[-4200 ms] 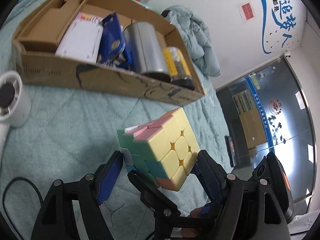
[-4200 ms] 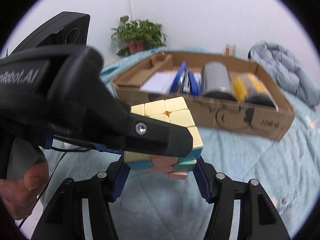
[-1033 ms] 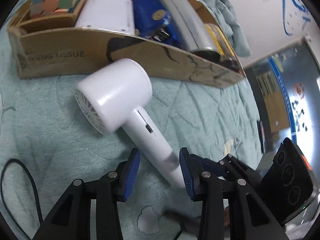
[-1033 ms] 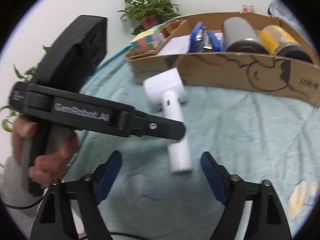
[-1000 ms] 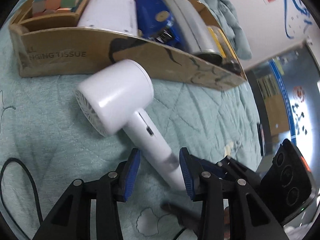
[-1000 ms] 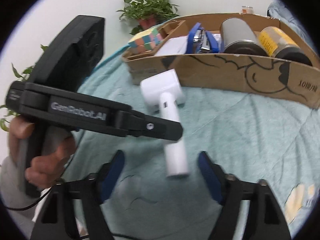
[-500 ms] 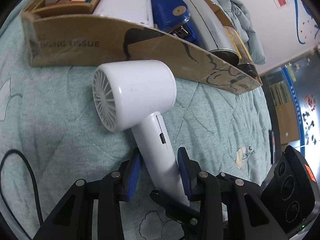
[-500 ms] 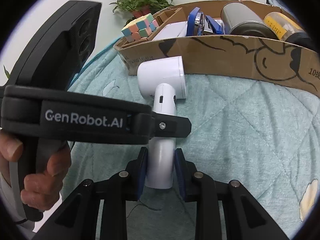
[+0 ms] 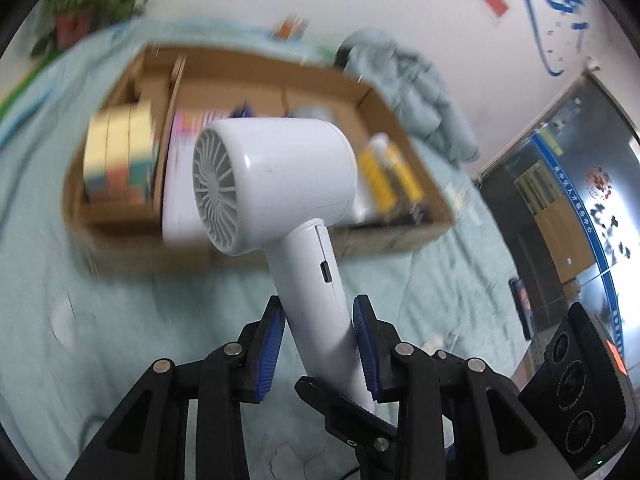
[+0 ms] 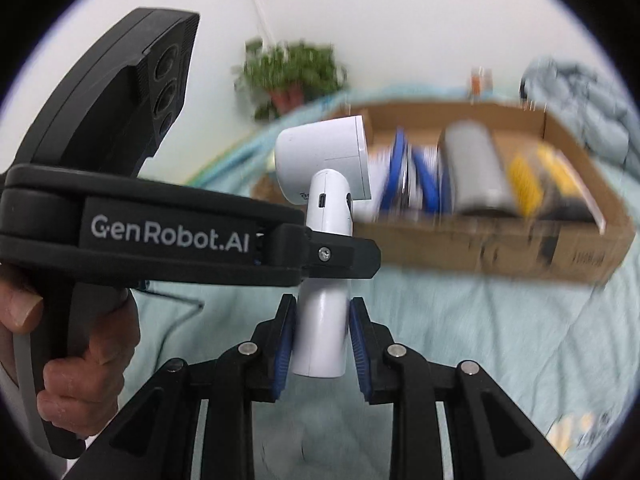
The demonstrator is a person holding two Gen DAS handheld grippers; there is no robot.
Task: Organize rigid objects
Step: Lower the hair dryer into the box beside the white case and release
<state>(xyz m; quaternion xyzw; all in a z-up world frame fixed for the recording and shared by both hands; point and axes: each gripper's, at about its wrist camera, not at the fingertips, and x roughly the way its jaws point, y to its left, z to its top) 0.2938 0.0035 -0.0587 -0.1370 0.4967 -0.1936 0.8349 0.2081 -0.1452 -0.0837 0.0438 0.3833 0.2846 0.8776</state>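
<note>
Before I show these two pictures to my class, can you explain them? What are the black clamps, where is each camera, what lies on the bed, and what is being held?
There is no robot here: a person holds a hand-operated clamp, called a gripper, in each hand. Each gripper carries a wide-angle camera looking forward along its two blue-padded fingers, so each picture is one gripper's own view. In the left view, the left gripper clamps the handle of a white hair dryer. In the right view, the right gripper clamps the same handle lower down, and the person's hand is seen working the left tool. On the green quilt lies a cardboard box holding a coloured cube, a grey can and other blurred items.
</note>
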